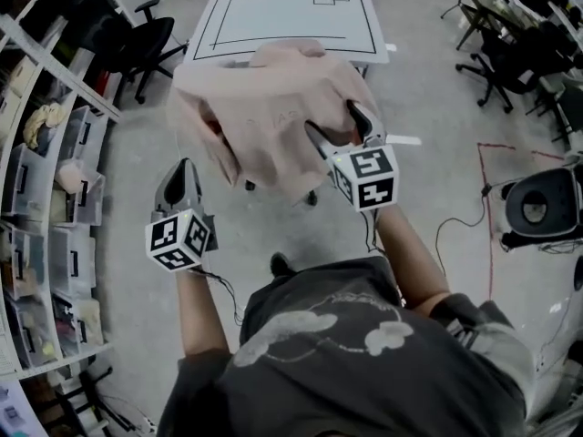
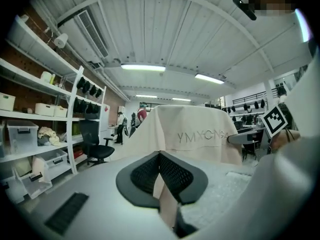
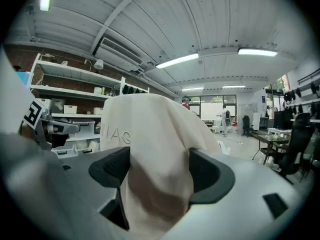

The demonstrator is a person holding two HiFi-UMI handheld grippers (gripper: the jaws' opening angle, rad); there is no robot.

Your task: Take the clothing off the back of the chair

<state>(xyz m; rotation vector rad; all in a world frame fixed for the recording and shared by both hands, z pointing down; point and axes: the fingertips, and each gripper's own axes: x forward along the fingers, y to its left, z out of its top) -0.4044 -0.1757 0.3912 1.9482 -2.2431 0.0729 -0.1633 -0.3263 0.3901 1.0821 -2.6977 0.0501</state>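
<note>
Head view showed the beige garment [image 1: 264, 107] draped over the chair [image 1: 311, 198] back. It looked soft, light and likely to slip, so a bunched fold seemed the best place to grip. Right gripper [image 1: 339, 127] gaped around one such fold. Left gripper [image 1: 182, 173] was clenched, well apart.

hidden: chair [image 1: 312, 197], all but its casters [image 1: 250, 186], under beige garment [image 1: 273, 107] | cropped: storage shelving [image 1: 36, 198] left of garment, at picture edge
</note>
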